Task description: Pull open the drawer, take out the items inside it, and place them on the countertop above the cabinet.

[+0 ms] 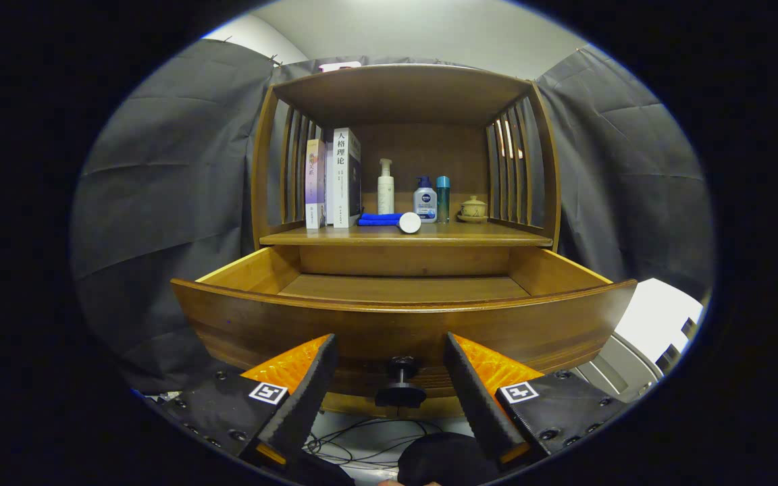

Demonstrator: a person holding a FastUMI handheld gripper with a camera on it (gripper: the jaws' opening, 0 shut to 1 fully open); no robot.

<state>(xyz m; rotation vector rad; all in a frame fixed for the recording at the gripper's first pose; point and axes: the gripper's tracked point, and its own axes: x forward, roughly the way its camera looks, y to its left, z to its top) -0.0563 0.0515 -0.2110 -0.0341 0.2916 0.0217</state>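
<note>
Drawer (402, 317) pulled fully out and apparently bare inside, knob (400, 385) between the released jaws of the gripper (389, 368), untouched, likely because pulling is done; blue cloth (379, 219) lying on the far surface (470, 235).

hand-held gripper (389, 378) level, fingers spread apart

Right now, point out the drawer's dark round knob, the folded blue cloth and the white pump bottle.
dark round knob (400, 386), gripper view, its disc, between the open tongs
folded blue cloth (378, 219), gripper view, its top
white pump bottle (385, 196), gripper view, its body
</note>
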